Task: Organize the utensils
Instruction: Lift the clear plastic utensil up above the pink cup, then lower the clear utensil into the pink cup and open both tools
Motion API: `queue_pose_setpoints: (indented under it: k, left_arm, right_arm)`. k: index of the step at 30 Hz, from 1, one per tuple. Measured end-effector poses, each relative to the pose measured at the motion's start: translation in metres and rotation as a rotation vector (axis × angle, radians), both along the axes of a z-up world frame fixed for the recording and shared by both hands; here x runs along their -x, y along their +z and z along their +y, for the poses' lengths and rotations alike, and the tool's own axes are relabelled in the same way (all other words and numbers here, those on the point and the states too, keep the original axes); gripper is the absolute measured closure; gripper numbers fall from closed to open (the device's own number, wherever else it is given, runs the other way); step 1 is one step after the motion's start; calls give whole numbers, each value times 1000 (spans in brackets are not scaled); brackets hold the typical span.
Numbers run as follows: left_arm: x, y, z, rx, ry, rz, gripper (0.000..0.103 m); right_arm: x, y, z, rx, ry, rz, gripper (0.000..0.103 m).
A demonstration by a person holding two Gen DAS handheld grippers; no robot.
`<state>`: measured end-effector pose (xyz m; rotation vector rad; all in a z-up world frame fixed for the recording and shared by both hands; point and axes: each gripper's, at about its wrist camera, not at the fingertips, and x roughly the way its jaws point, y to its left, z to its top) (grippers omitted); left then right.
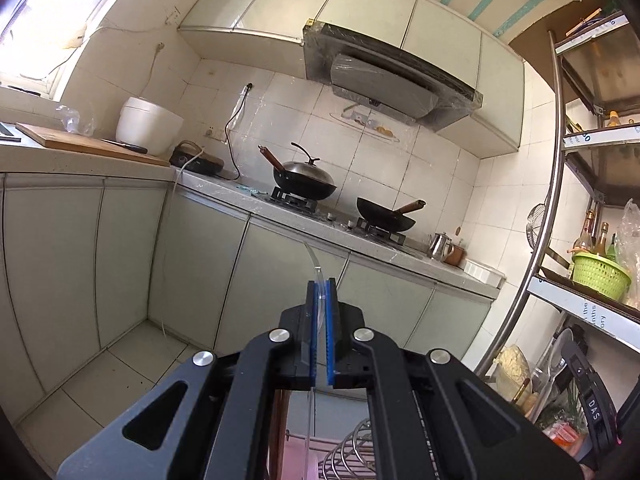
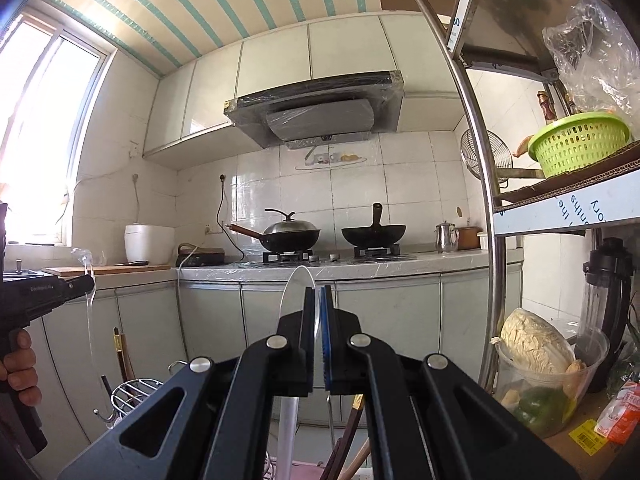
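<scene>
The left black two-finger gripper (image 1: 319, 292) is found pressed together on a thin clear plastic utensil (image 1: 314, 264), whose curved tip rises toward 12 o'clock above the blue ribbed pads (image 1: 331, 320). The right black two-finger gripper (image 2: 317, 300) is likewise clamped on a second clear plastic utensil (image 2: 298, 284), its rounded transparent end leaning toward 11 o'clock. A chrome wire rack (image 1: 352, 452) is seen at 6 o'clock below the left gripper.

It is judged that both pieces are mid-carry and are to be lowered into a holder. The plastic looks smooth, glossy and flexible; a firm but moderate grip is advised, so that bending or slipping is avoided. Each piece should be kept upright and lowered straight, one at a time, so that the wire loops are not snagged
</scene>
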<state>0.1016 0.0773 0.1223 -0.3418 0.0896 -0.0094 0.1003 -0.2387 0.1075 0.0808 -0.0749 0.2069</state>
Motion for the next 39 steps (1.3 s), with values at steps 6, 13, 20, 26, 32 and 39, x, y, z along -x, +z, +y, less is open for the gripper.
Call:
queue_pose_setpoints:
  k: [6,13,20,26,32,39]
  left_arm:
    - [-11,-14,-5,-46,32,-11,101]
    - [-12,-33,-12,-95,32,-11,101]
    - [-12,-54,-15,-102,20,29,101]
    - [-11,-66,-13,-88,9,64,101]
    - [-11,-75,-12,-74,-2,97,101]
    - [-11,-91,-8,-41,-15,162,101]
  right_arm:
    - [-13,-8,-2,-5,-23,-10,100]
    - [-15,-23,2,5,-36,-25,100]
    - [-14,-36,4,27,-45,-52,100]
    - [-10,-47,5,34,-32,-27,100]
    - [-2,-64,0,1,-29,39,100]
    - [6,-83,-10,-50,-35,126,100]
